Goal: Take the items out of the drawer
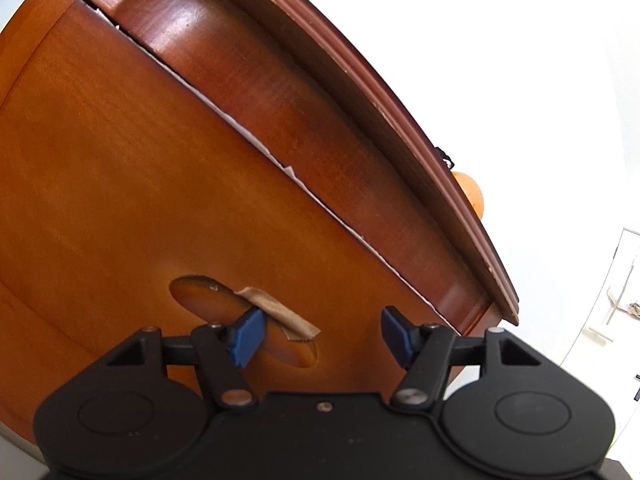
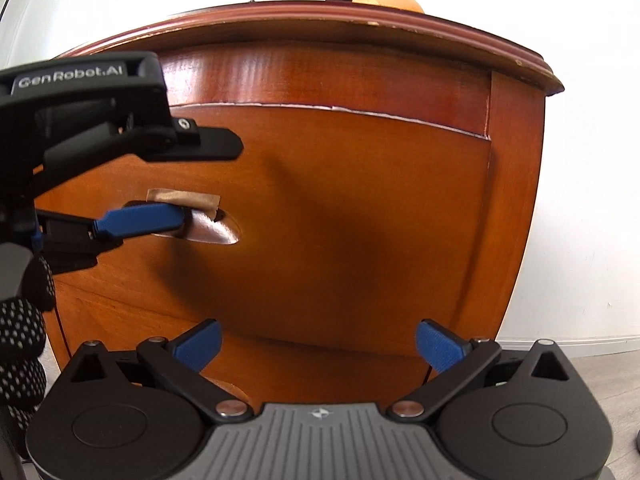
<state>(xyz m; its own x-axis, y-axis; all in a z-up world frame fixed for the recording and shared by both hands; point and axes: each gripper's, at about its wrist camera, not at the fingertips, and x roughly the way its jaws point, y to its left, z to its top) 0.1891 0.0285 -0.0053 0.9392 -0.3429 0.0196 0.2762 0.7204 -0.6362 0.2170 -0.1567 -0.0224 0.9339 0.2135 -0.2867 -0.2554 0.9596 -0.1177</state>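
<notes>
Left gripper (image 1: pixel 320 334) is seen from its own camera with jaws apart and nothing clamped between the pads; one finger (image 1: pixel 246 334) is set at the handle recess (image 1: pixel 208 300) of the drawer (image 1: pixel 140 180), beside a strip of tape (image 1: pixel 280 312), while the other finger (image 1: pixel 396 334) stands off over bare wood further along the front; the drawer front appears flush with the rail above it, only a thin pale seam being shown, so the drawer is judged not yet pulled out; no items from inside can be seen, and an orange round thing (image 1: pixel 472 196) is glimpsed on the cabinet top (image 1: pixel 400 92). From the right camera, the right gripper (image 2: pixel 320 344) is held low before the same front, wide open and empty, well apart from the recess, which lies up and to its left; the left gripper's blue finger is seen entering that recess, with a gloved hand (image 2: pixel 20 340) behind it; whether the finger is hooked behind the wood cannot be told. Opening the drawer and lifting out all items are judged still to be done.
</notes>
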